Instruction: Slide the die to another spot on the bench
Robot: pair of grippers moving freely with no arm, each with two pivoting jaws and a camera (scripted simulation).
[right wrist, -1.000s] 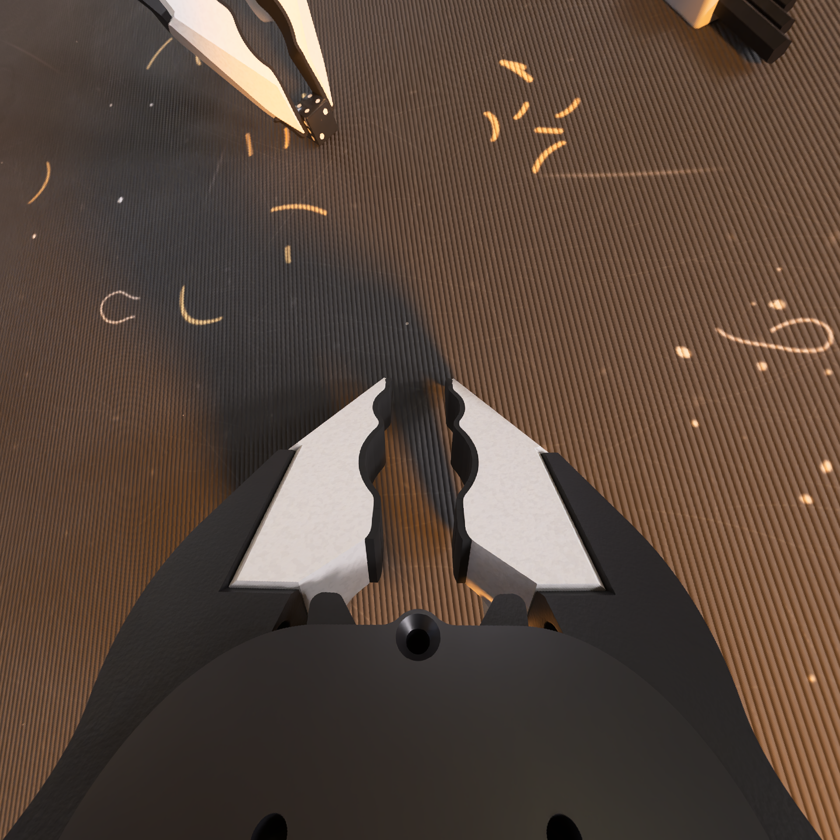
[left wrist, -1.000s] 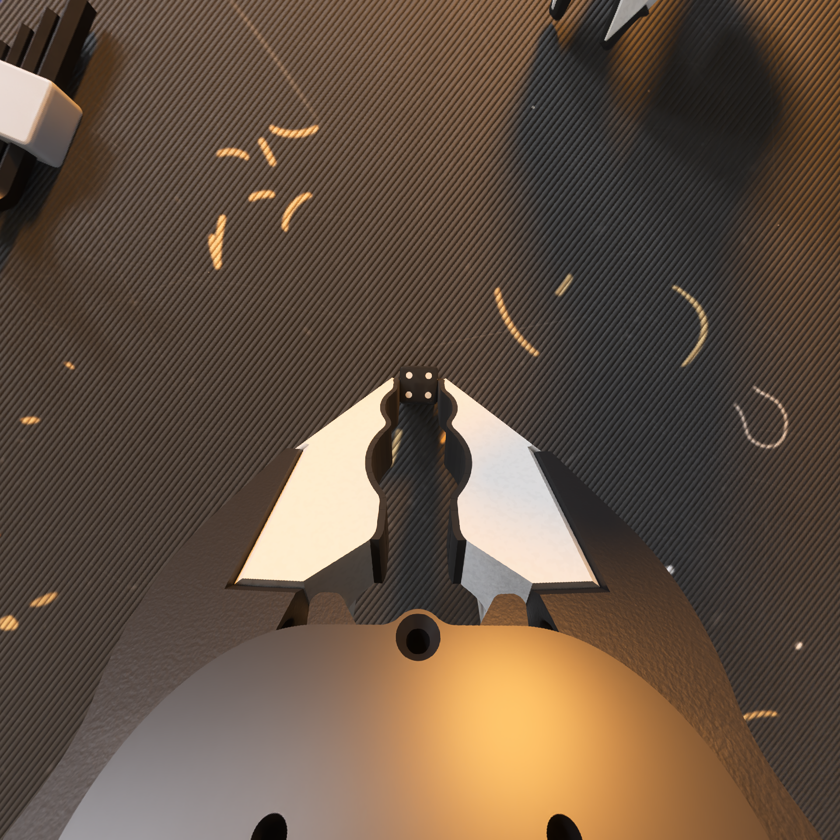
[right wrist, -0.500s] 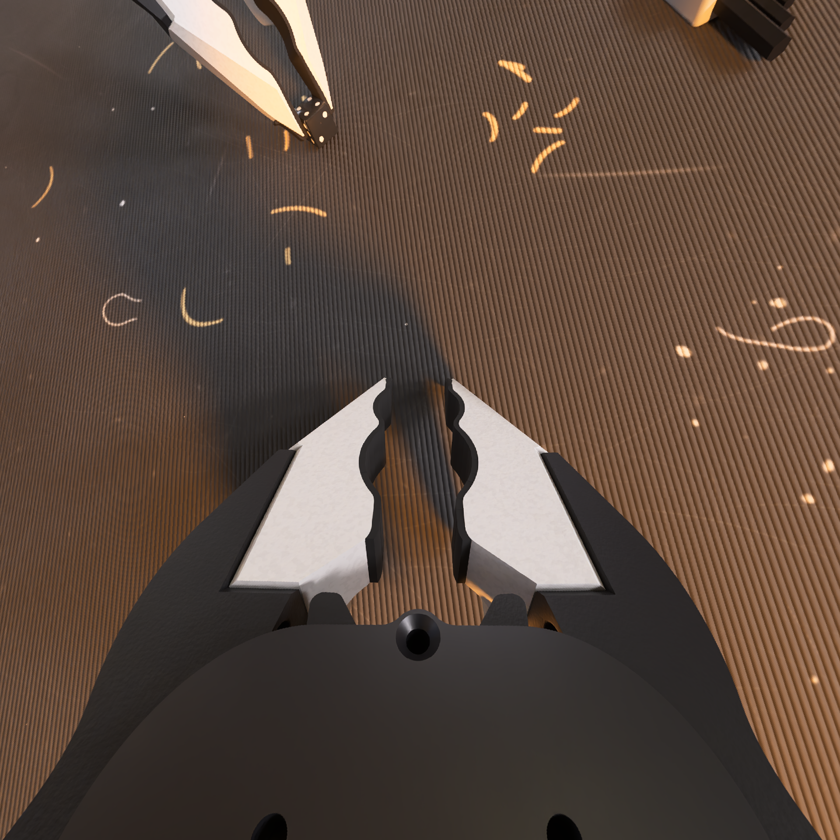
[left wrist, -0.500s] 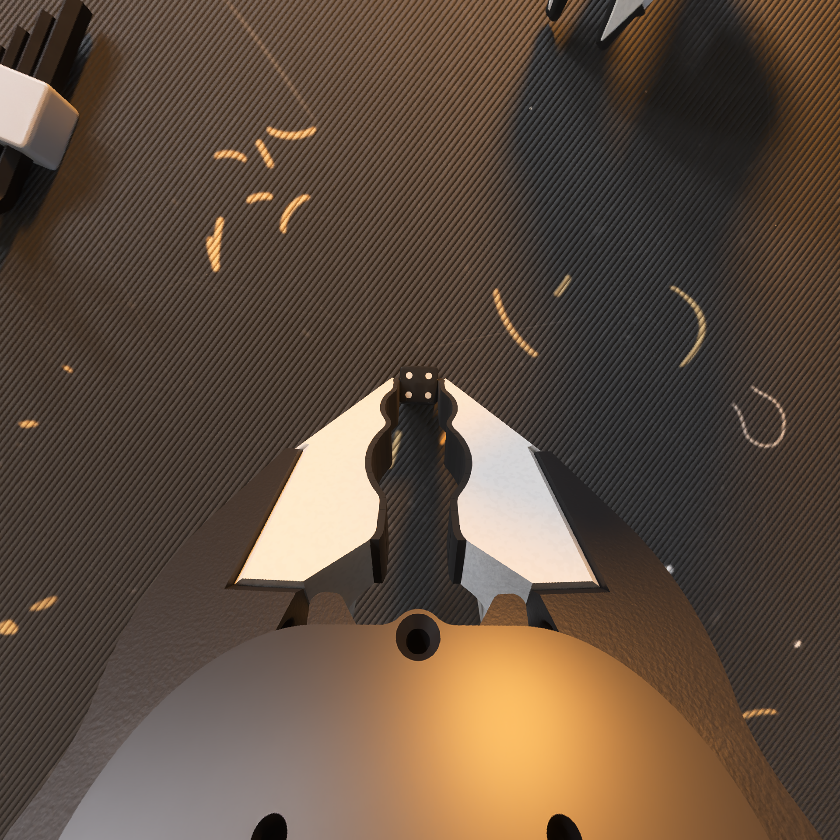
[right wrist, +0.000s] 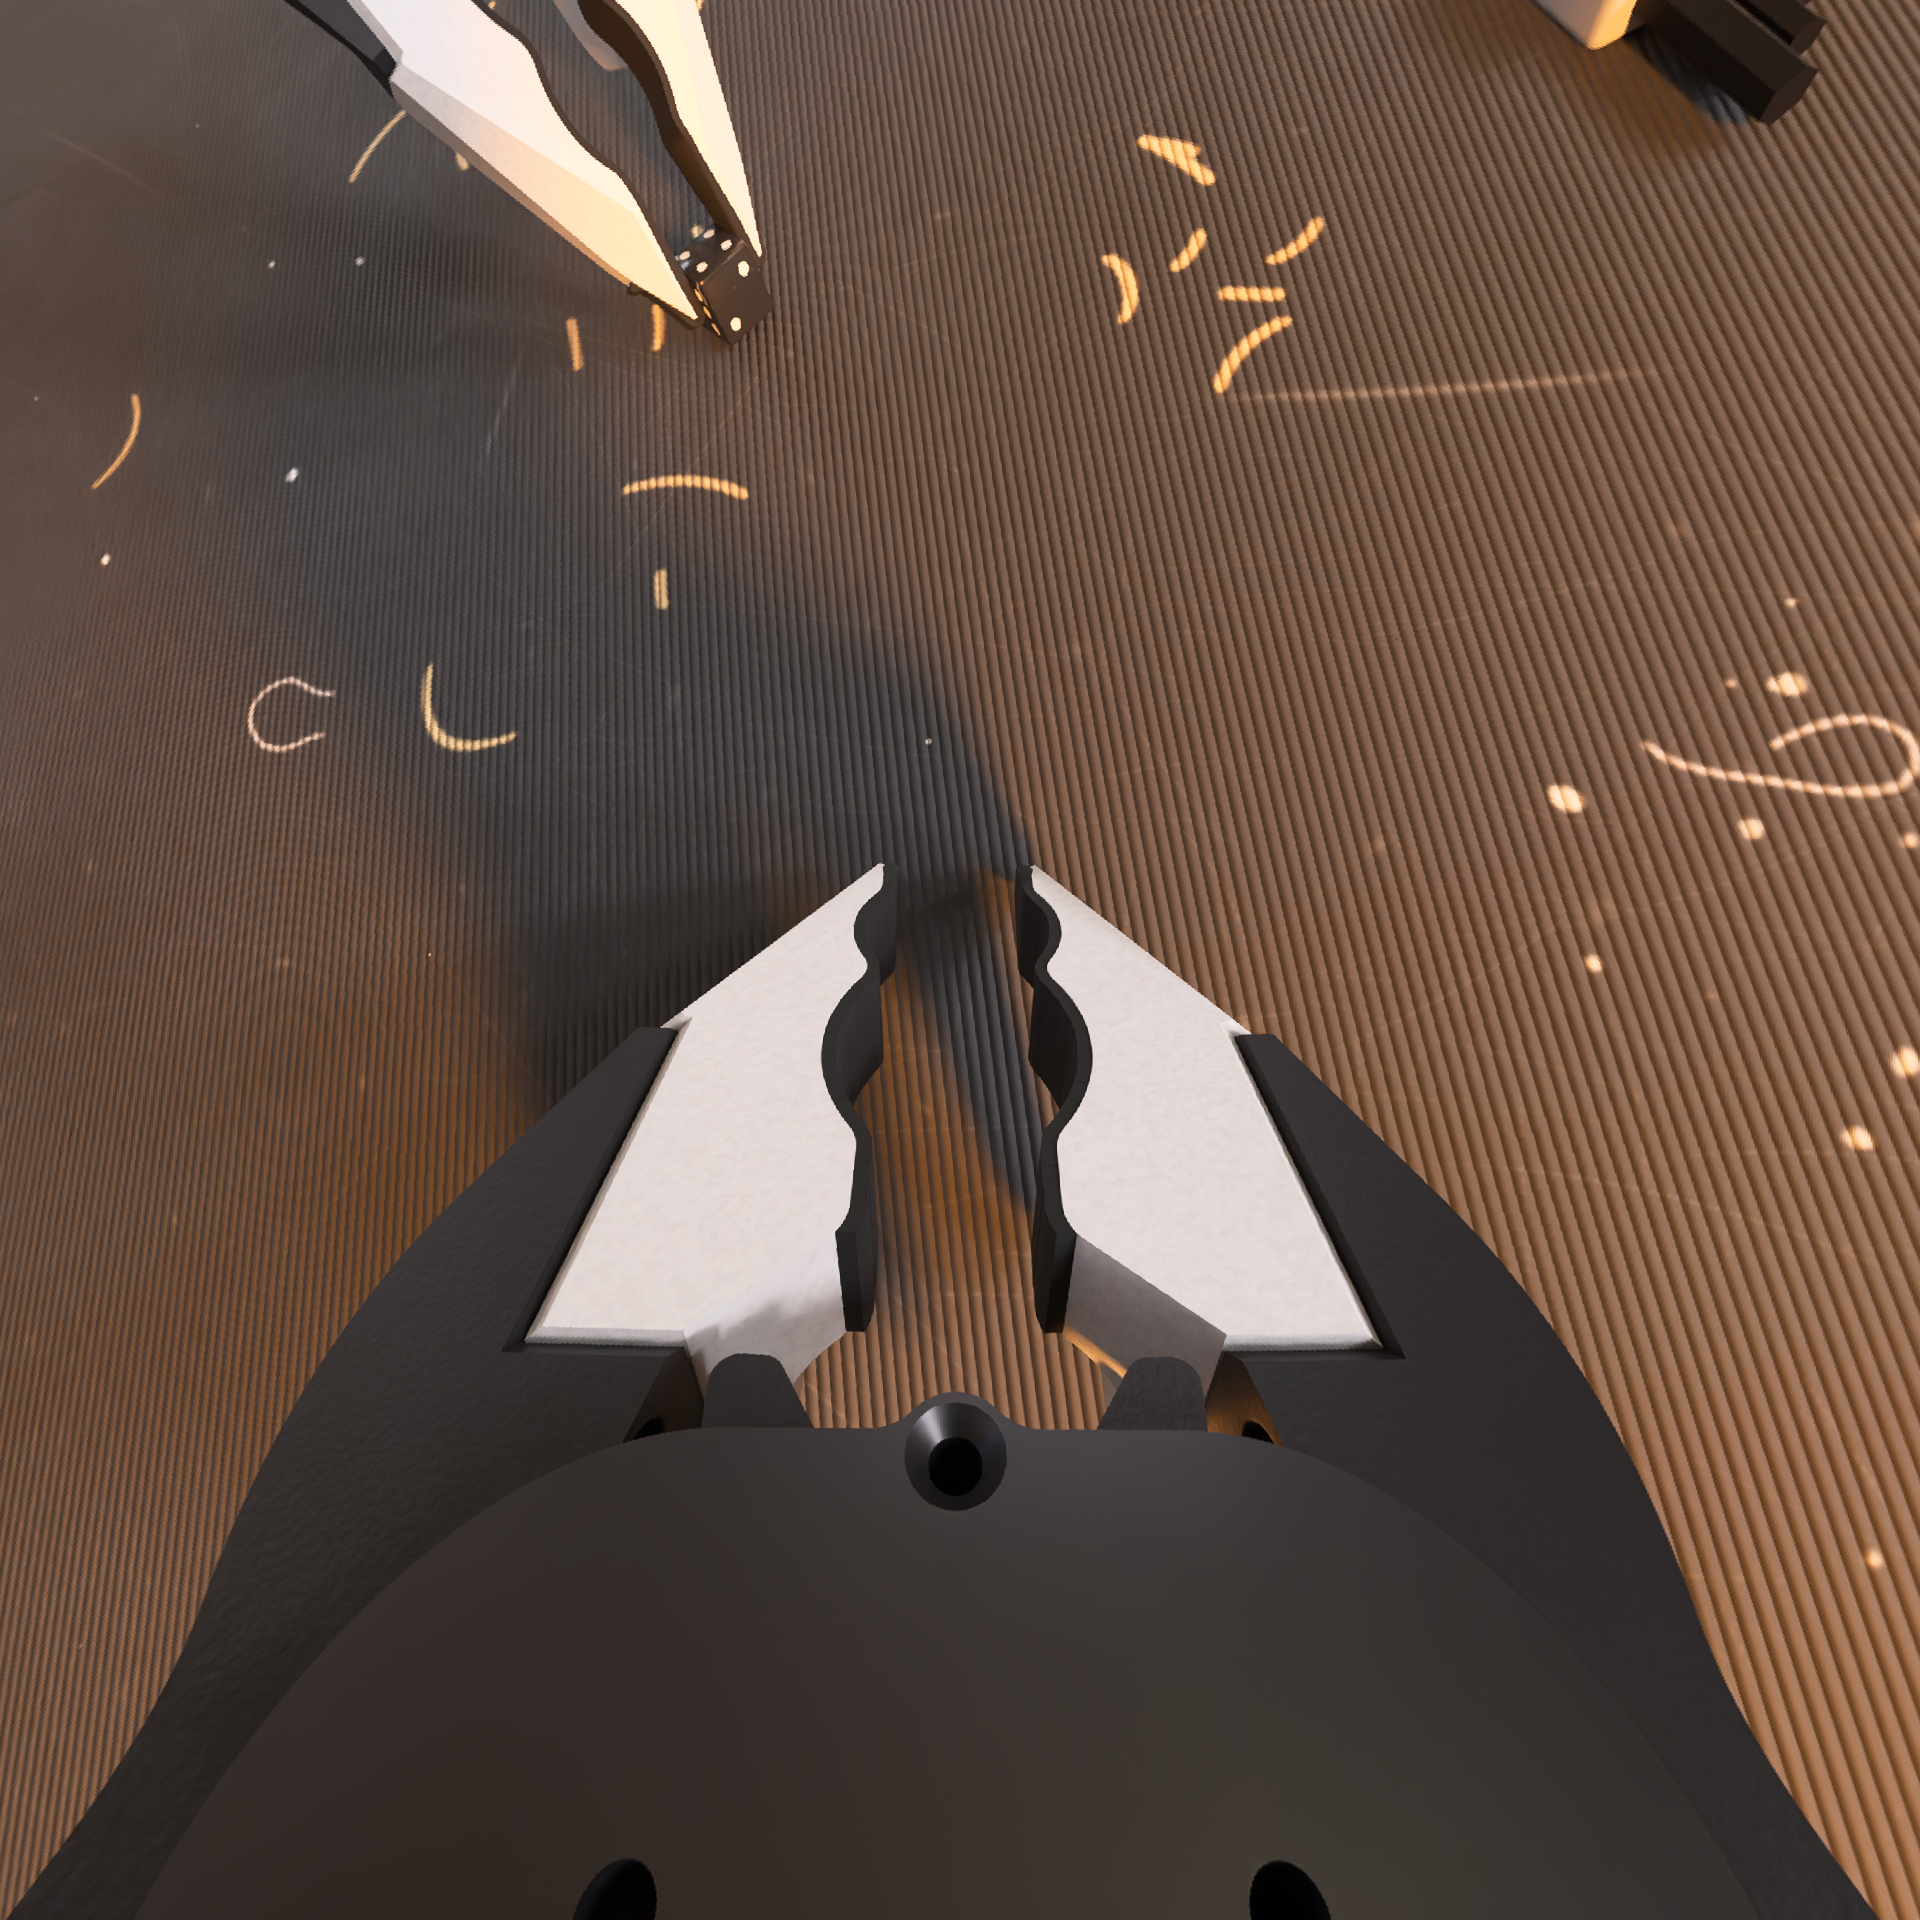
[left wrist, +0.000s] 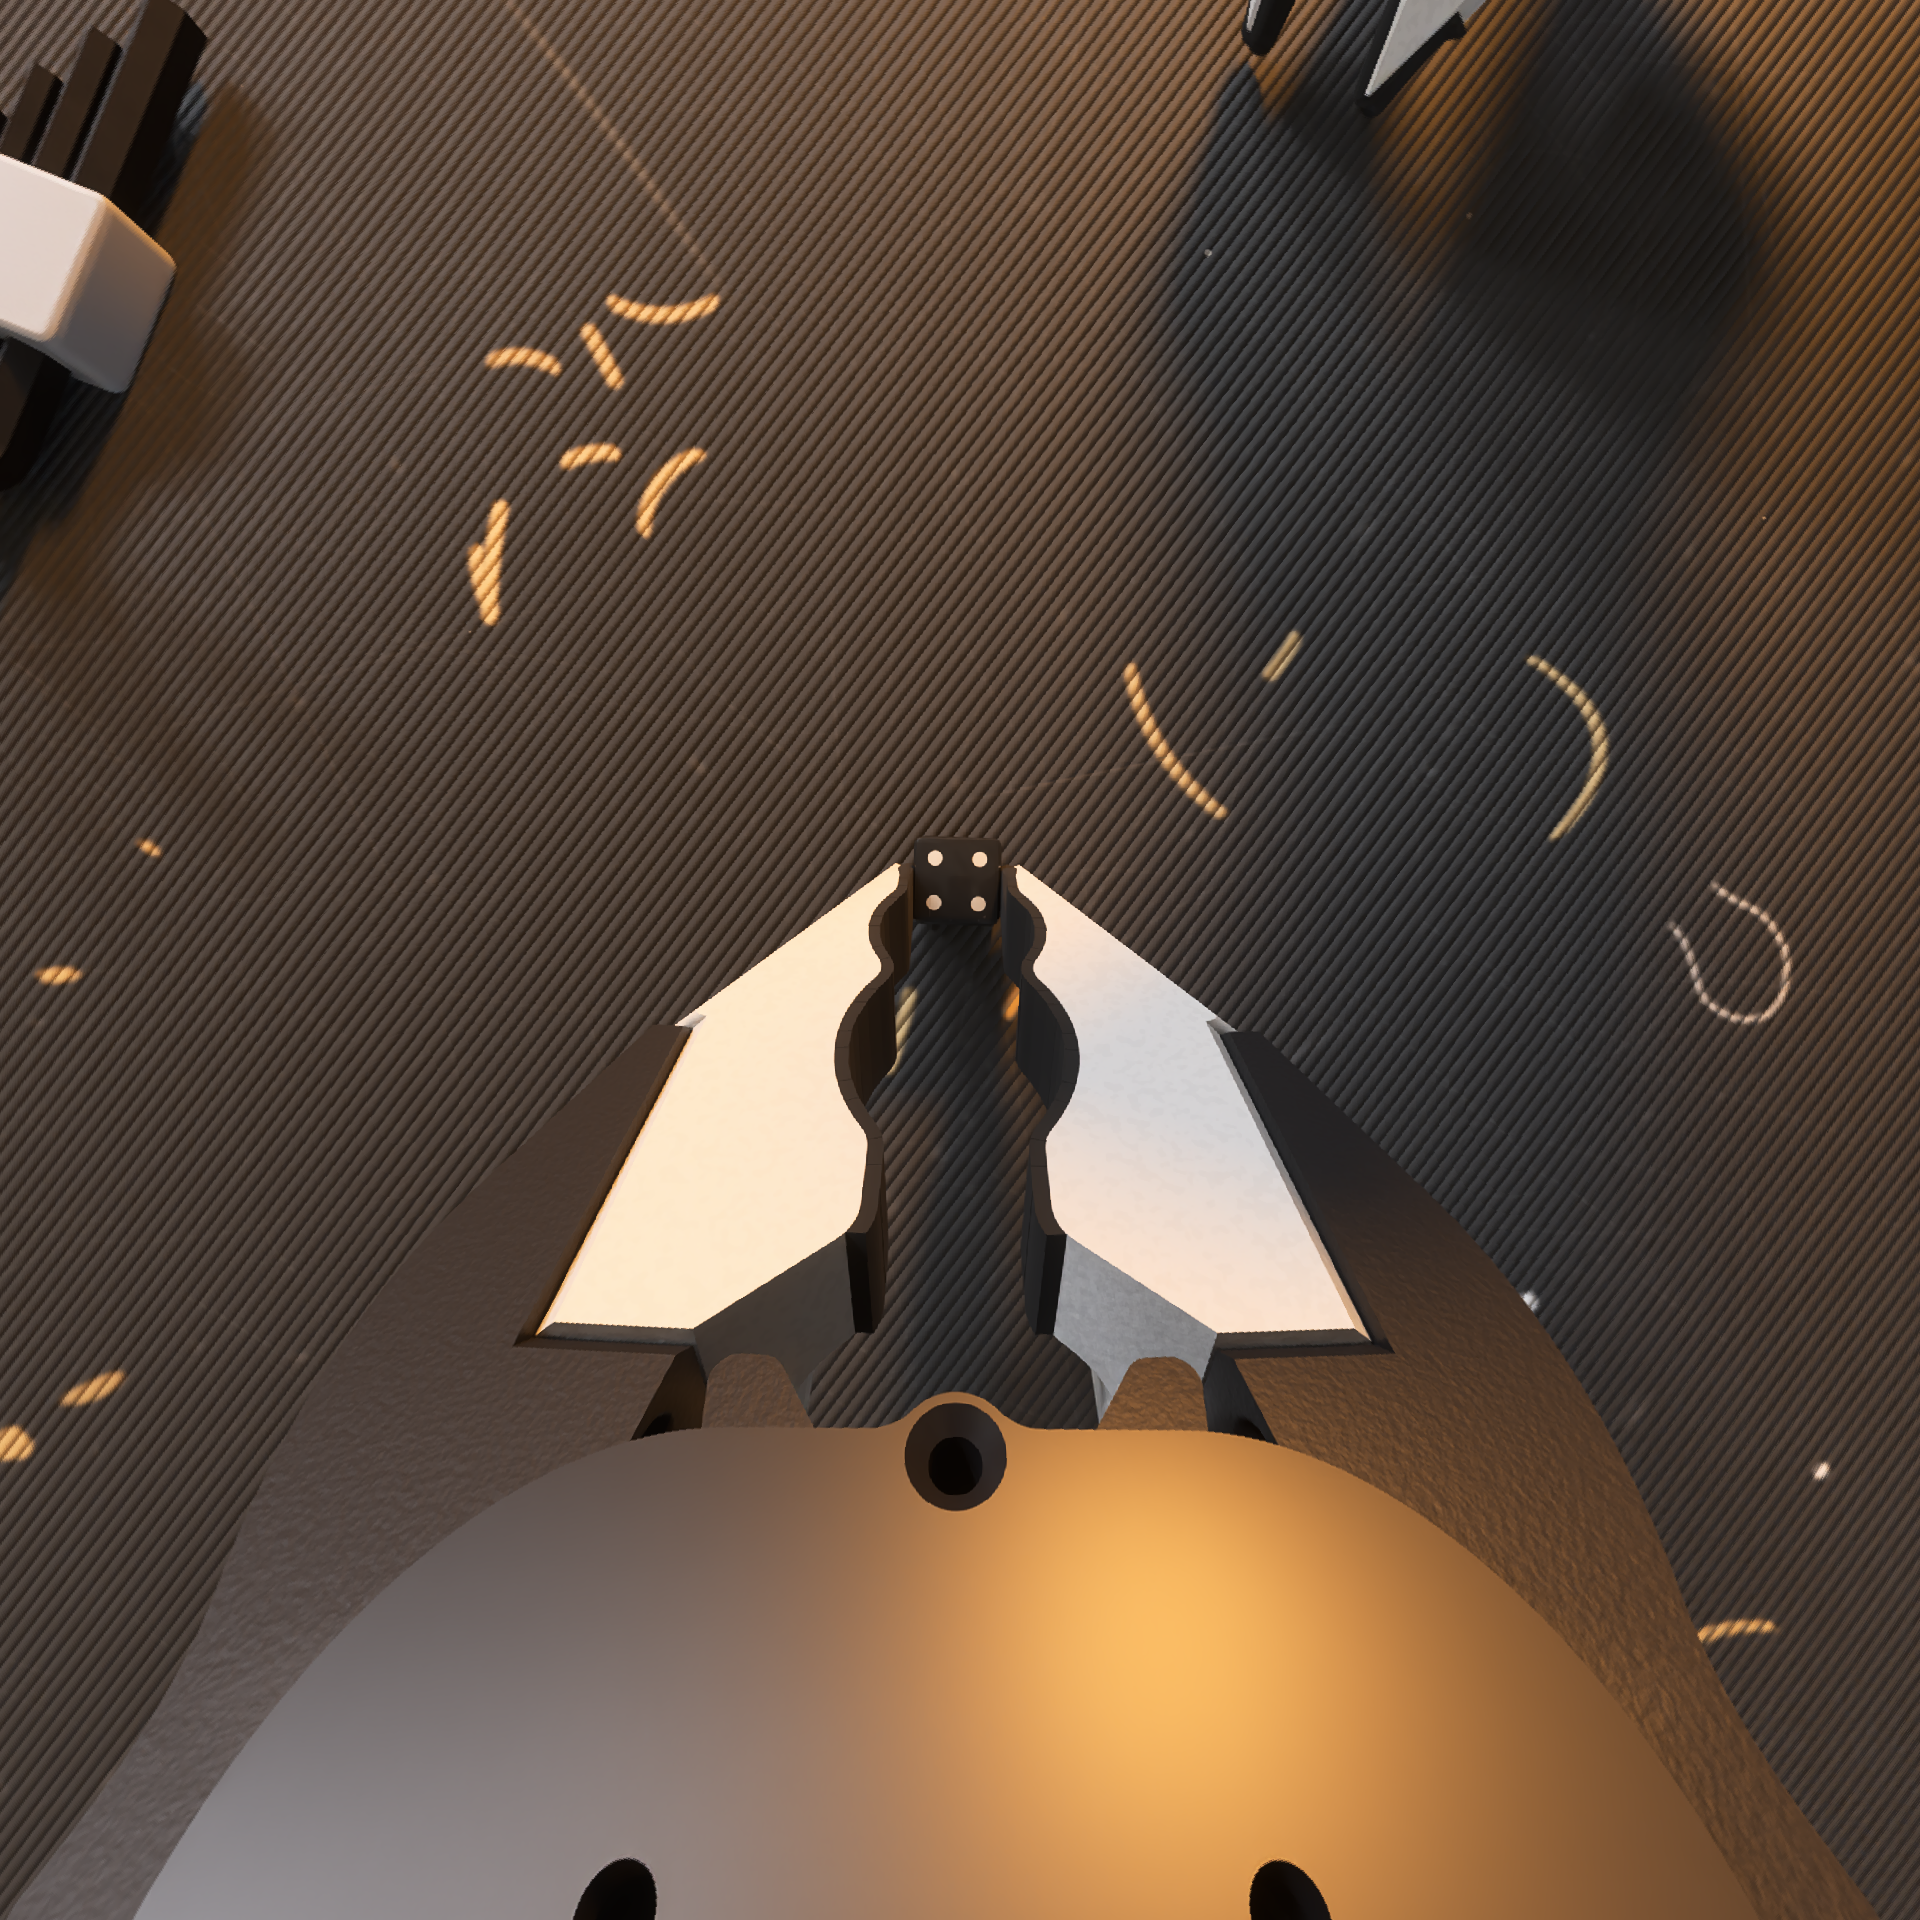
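Note:
The die (left wrist: pixel 956 879) is small and black with pale dots, and it rests on the ribbed brown bench (left wrist: pixel 935 520). My left gripper (left wrist: pixel 956 885) is shut on the die, pinching it between its fingertips low at the bench surface. The right wrist view shows the same grip at the upper left: the left gripper (right wrist: pixel 715 275) with the die (right wrist: pixel 729 286) at its tips. My right gripper (right wrist: pixel 956 878) is narrowly open and empty, hovering over bare bench well short of the die. Its tips show at the top of the left wrist view (left wrist: pixel 1320 62).
A white block on a black slatted object (left wrist: pixel 62 260) sits at the bench's far left, and it also shows in the top right corner of the right wrist view (right wrist: pixel 1662 31). Pale scratch marks (left wrist: pixel 613 416) are scattered across the bench.
My left gripper has crept a very short way over the bench with the die still in its tips. The right gripper has not moved.

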